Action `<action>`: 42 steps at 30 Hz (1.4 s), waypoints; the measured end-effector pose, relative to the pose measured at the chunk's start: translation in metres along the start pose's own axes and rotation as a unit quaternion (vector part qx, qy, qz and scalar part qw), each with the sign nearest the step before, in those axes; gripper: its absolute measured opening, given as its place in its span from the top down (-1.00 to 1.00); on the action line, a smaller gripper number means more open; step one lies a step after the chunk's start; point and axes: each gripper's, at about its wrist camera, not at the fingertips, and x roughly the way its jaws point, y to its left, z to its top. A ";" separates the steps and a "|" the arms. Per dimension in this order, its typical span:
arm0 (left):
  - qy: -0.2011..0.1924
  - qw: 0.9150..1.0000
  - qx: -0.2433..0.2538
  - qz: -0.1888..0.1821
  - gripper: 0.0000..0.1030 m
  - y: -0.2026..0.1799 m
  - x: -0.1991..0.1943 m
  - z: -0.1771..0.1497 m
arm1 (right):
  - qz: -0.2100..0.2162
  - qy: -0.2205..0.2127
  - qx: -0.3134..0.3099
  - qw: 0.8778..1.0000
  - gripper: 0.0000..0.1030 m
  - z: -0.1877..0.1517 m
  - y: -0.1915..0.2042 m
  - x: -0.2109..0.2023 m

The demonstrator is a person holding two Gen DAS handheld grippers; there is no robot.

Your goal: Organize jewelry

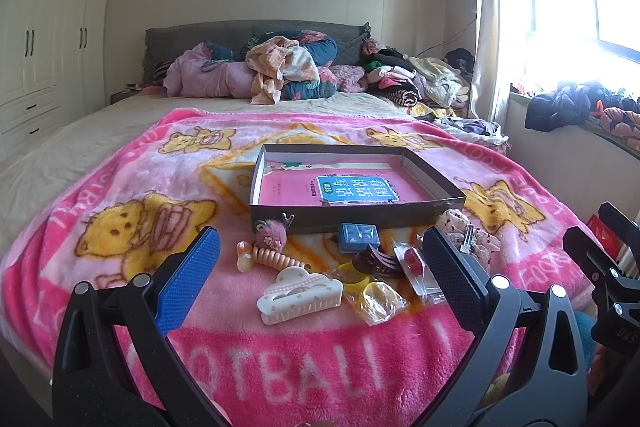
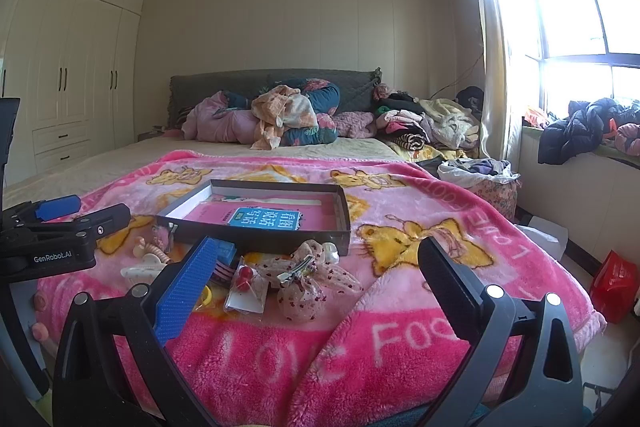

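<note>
Here, both claws spread wide and holding nothing: left gripper (image 1: 320,279) low over the near edge of the pink blanket (image 1: 120,187), right gripper (image 2: 316,283) alongside, aimed at the same pile. Loose accessories heaped on the blanket just in front of the shallow dark box (image 1: 356,217), none yet inside it; only a pink book (image 1: 352,187) lying flat on the box floor.

Nearest the left claw, a cream claw clip (image 1: 300,293): rigid plastic, light, probably slick on its curved back, so best pinched across the narrow body rather than on the teeth. Beside it a coiled hair tie (image 1: 274,259), springy and likely to stretch or roll; better taken at the middle of the coil. Yellow rings in clear wrap (image 1: 370,291) and a red-bead card in a sleeve (image 2: 246,287): thin, crinkly, slippery film, easiest gripped at an edge. Lace bow with metal clip (image 2: 312,279): soft, floppy cloth, firmest hold on the metal clip itself. Small blue case (image 1: 357,235) touching the box wall: stiff, square, simple to clamp across flat sides. Plush blanket underneath soft enough to let the fingers press down around flat pieces.
</note>
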 end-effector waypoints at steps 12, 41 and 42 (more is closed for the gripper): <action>0.000 1.000 0.001 0.001 -0.80 0.000 0.000 0.000 | 0.000 -0.001 -0.001 1.000 -0.90 0.000 0.000 0.000; 0.004 1.000 -0.003 0.002 -0.80 0.002 -0.001 0.000 | 0.011 0.017 -0.006 1.000 -0.90 -0.004 0.001 0.015; 0.005 1.000 -0.004 0.002 -0.80 0.007 0.003 -0.007 | 0.012 0.018 -0.008 1.000 -0.90 -0.004 0.001 0.016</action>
